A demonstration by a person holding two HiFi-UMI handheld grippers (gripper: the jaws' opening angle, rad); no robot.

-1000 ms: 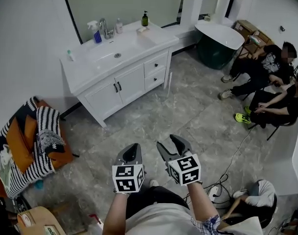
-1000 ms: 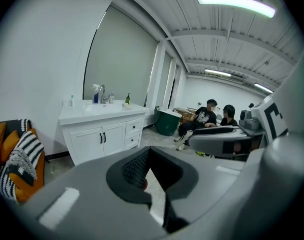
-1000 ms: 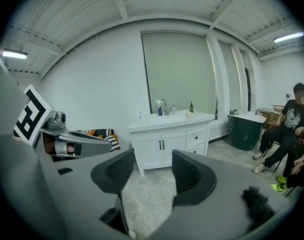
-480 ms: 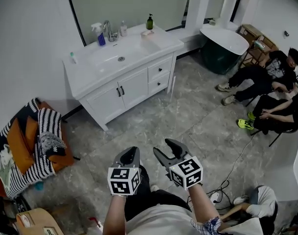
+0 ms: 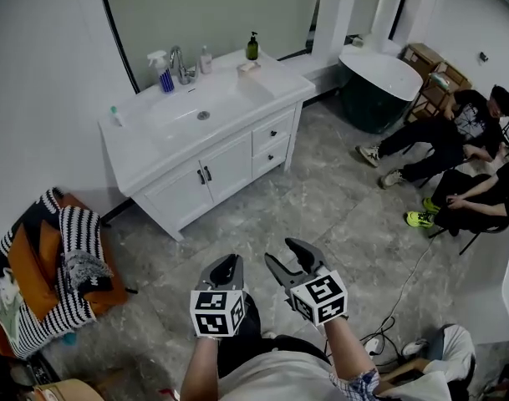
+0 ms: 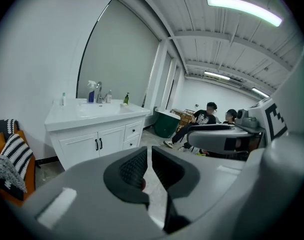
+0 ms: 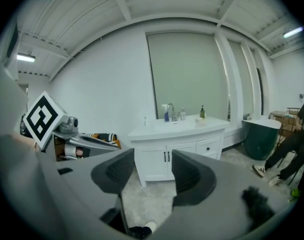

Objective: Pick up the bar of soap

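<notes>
The bar of soap (image 5: 248, 66) is a small pale block on the white vanity top (image 5: 145, 144), next to a dark green bottle (image 5: 251, 47). It is far across the floor from both grippers. In the right gripper view the soap (image 7: 200, 120) shows tiny on the counter's right end. My left gripper (image 5: 229, 261) is held low over the grey floor. Its jaws have just been opening and stand a narrow slit apart (image 6: 149, 151) with nothing between them. My right gripper (image 5: 281, 251) sits beside it, open wide (image 7: 152, 156) and empty.
A blue spray bottle (image 5: 165, 72) and a faucet (image 5: 179, 61) stand behind the sink. A dark green tub (image 5: 375, 78) stands at the back right, with seated people (image 5: 463, 132) beyond it. A striped cloth on an orange seat (image 5: 62, 249) is at the left. Cables (image 5: 379, 324) lie on the floor.
Both grippers have moved forward toward the vanity, which now sits nearer in the head view. The seated people have shifted right in the picture.
</notes>
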